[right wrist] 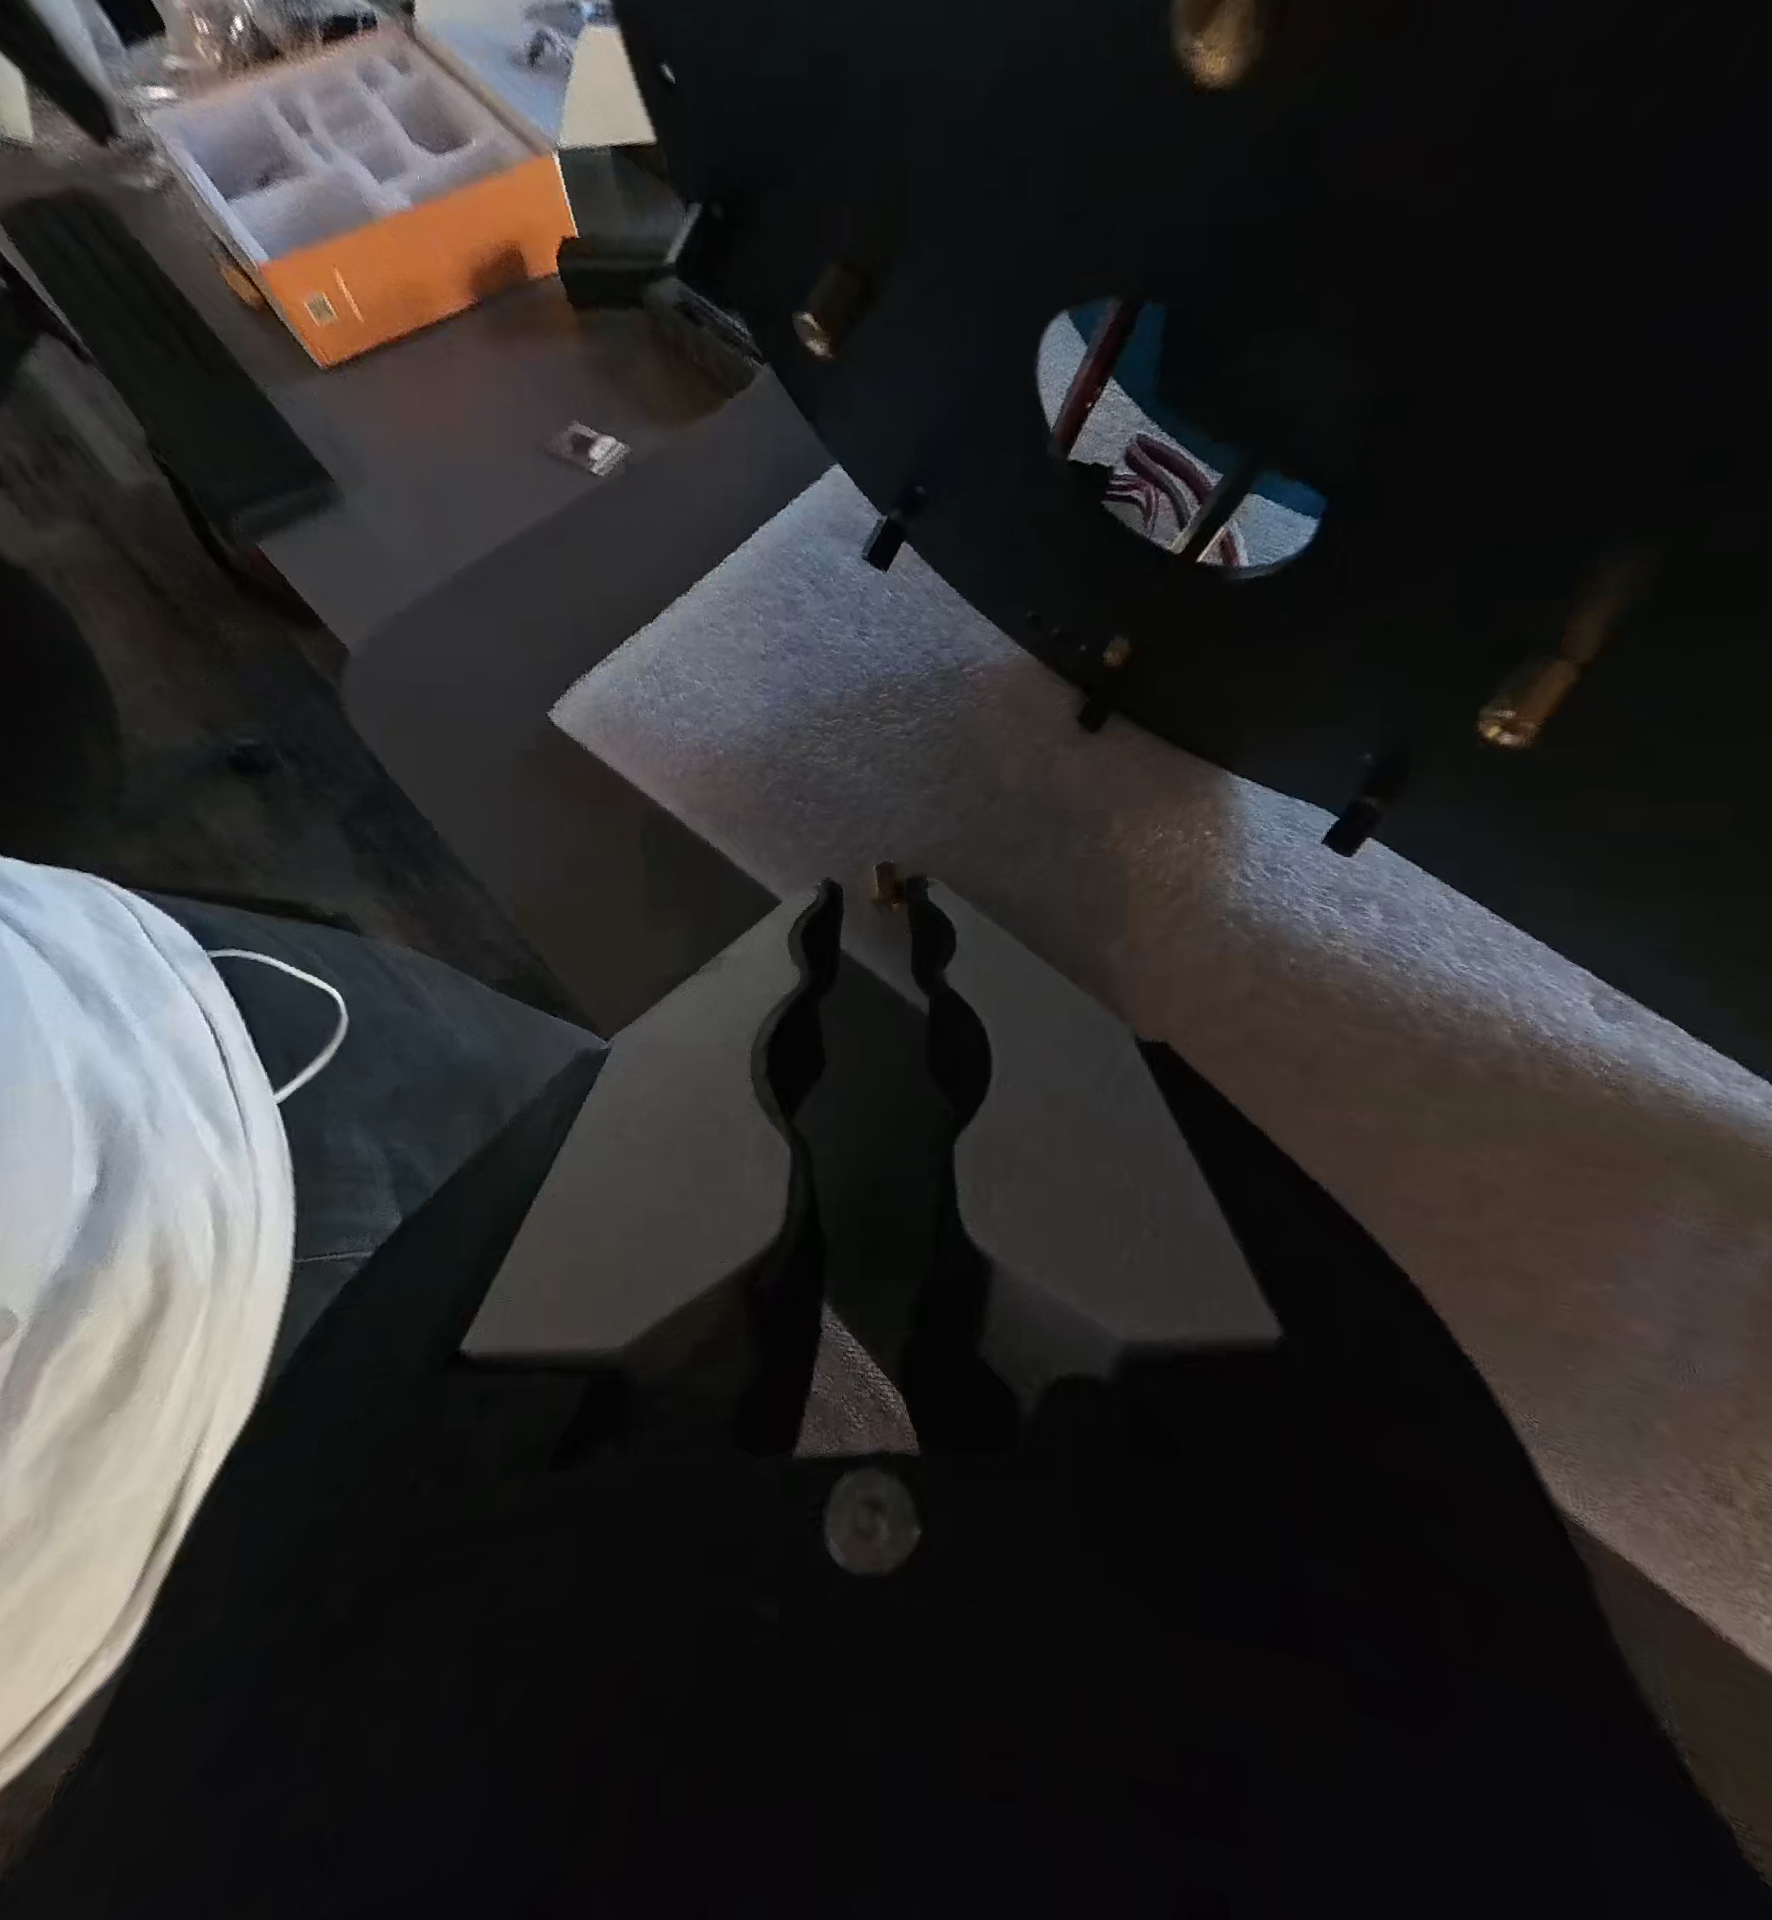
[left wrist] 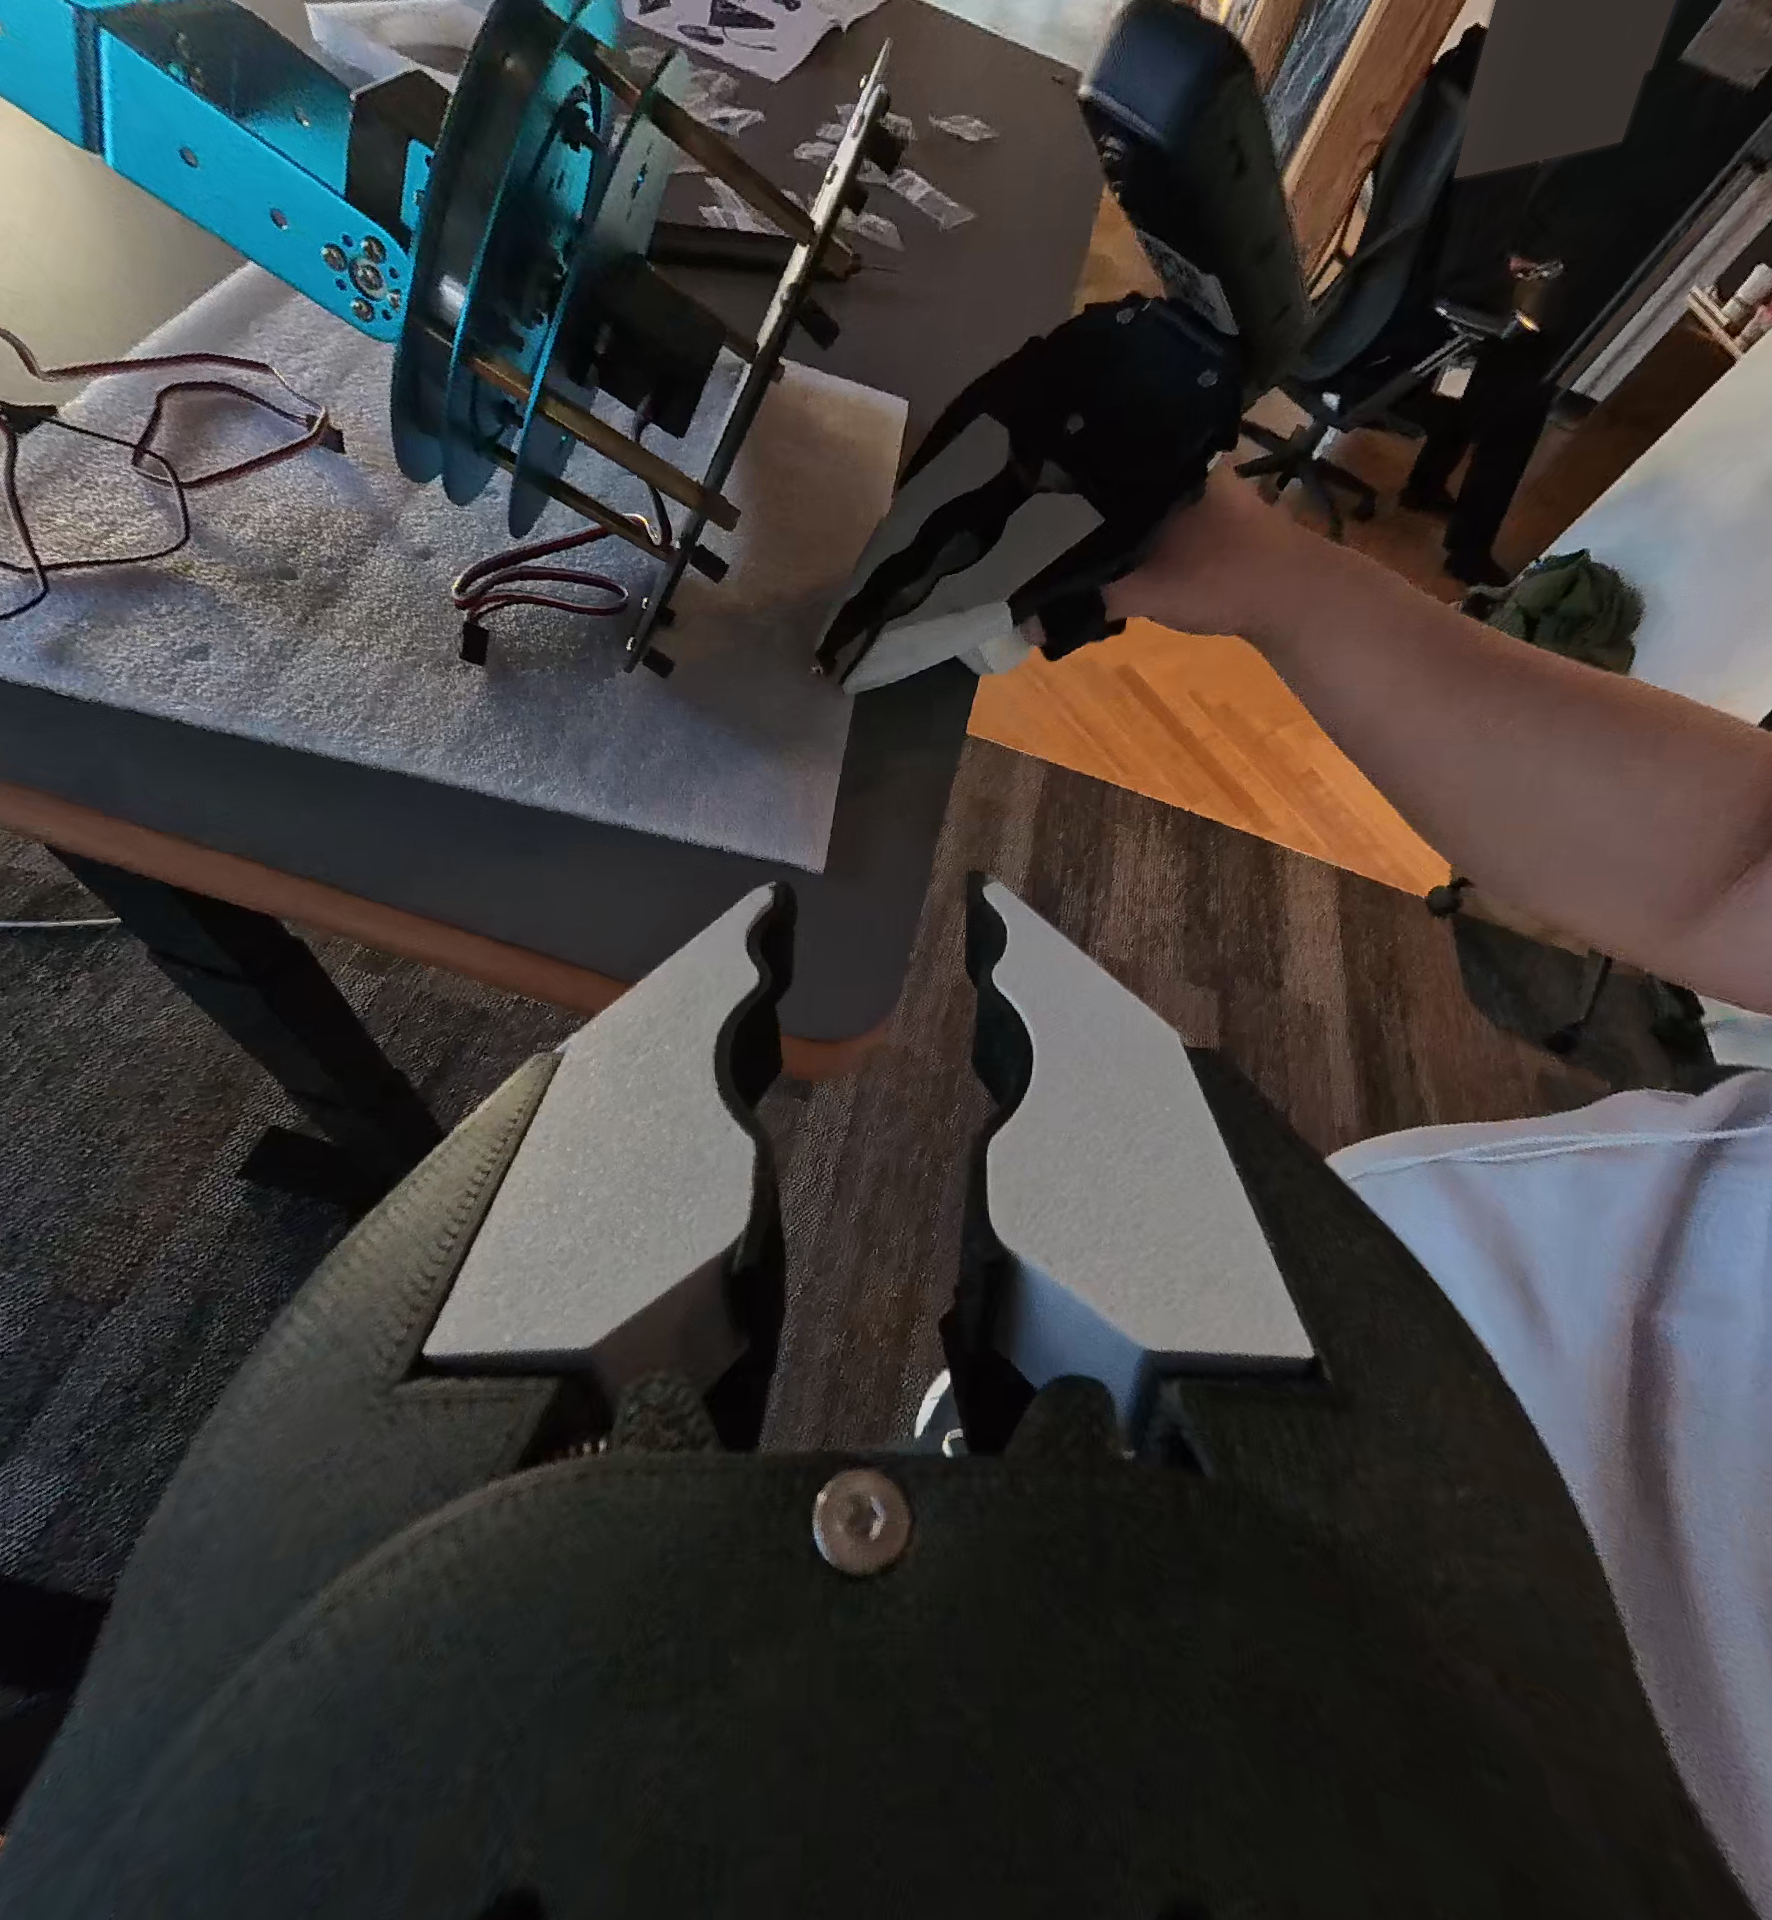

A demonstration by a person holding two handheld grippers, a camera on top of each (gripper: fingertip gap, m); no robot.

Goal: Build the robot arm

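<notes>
Right hand-held gripper (right wrist: 874, 891): jaws narrow, pinching a small brass part (right wrist: 887, 889) over the foam (right wrist: 1277, 987) at the bench (left wrist: 570, 904) corner, near the black plate (right wrist: 1277, 260). A firm, square pinch seems wise. Left hand-held gripper (left wrist: 877, 914): parted, empty, off the bench edge.

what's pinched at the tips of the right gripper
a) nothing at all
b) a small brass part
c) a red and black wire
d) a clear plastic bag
b: in the right wrist view the right gripper has its fingers nearly closed on a small brass part, just off the white foam sheet.
</notes>
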